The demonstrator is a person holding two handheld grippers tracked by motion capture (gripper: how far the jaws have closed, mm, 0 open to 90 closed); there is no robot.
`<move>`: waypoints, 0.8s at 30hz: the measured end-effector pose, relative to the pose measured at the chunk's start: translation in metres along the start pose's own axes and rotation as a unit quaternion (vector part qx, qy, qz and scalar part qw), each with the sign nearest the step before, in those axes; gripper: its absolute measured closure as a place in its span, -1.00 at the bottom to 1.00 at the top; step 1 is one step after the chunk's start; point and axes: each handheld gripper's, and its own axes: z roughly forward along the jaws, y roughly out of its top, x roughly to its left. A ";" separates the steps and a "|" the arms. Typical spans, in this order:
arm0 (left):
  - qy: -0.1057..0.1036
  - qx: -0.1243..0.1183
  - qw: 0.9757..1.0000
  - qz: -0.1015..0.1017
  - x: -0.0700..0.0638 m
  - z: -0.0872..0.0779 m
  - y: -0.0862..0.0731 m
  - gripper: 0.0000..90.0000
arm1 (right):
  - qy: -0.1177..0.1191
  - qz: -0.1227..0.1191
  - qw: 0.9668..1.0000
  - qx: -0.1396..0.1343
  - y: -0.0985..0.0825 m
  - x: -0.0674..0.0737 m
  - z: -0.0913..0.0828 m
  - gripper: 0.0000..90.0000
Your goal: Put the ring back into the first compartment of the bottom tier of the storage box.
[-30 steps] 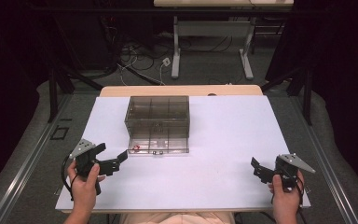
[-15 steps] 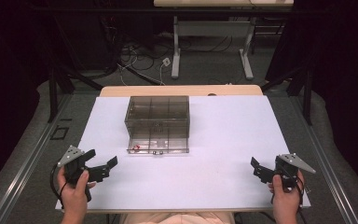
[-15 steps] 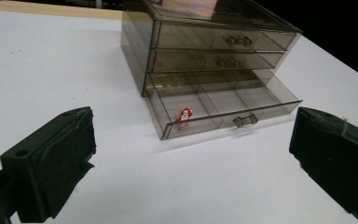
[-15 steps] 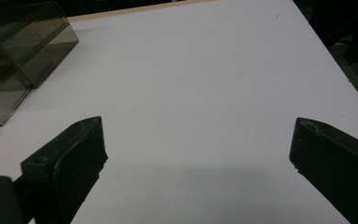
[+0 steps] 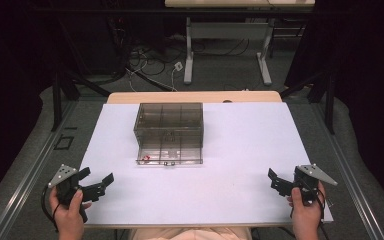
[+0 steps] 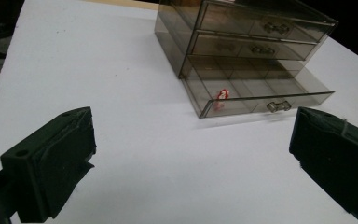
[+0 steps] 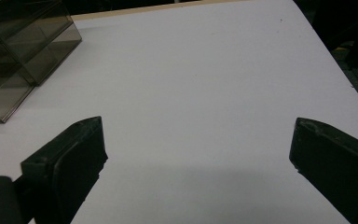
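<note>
Now my left gripper [image 5: 101,183] has pulled back from the drawer box [image 5: 169,131] to the near left corner of the tabletop [image 5: 240,150], jaws spread and holding nothing, so I judge the placing done with the bottom drawer [image 6: 256,95] left to close. My right gripper [image 5: 276,182] rests released by the near right edge. That box is smoky clear plastic, hard and rectangular, set toward the far edge, and a small red piece [image 6: 222,94] lies in its pulled-out bottom drawer.
</note>
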 end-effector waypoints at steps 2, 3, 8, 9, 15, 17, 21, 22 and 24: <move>0.005 0.003 1.000 -0.001 0.003 0.001 -0.002 -0.98 | 0.000 -0.001 1.000 -0.004 -0.001 -0.001 0.001 -0.93; 0.006 0.005 1.000 -0.001 0.005 0.001 -0.003 -0.98 | 0.002 -0.003 1.000 0.001 -0.001 -0.001 0.001 -0.93; 0.012 0.011 1.000 -0.003 0.013 0.005 -0.006 -0.98 | 0.001 -0.006 1.000 0.000 0.000 -0.001 0.002 -0.93; 0.013 0.014 1.000 -0.002 0.015 0.005 -0.007 -0.98 | 0.002 -0.006 1.000 0.002 0.000 -0.001 0.002 -0.93; 0.011 0.020 1.000 -0.009 0.022 0.007 -0.009 -0.98 | 0.001 -0.009 1.000 0.011 -0.002 -0.001 0.005 -0.93; 0.007 0.023 1.000 -0.010 0.025 0.009 -0.010 -0.98 | -0.002 -0.011 1.000 0.017 -0.002 -0.001 0.004 -0.93; 0.005 0.029 0.999 -0.012 0.028 0.013 -0.011 -0.98 | 0.001 -0.013 1.000 0.017 -0.003 -0.002 0.006 -0.93; 0.007 0.031 0.999 -0.012 0.029 0.014 -0.011 -0.98 | -0.001 -0.015 1.000 0.020 -0.003 -0.002 0.006 -0.93; 0.008 0.033 0.999 -0.012 0.031 0.014 -0.011 -0.98 | -0.001 -0.011 1.000 0.023 -0.003 -0.002 0.006 -0.93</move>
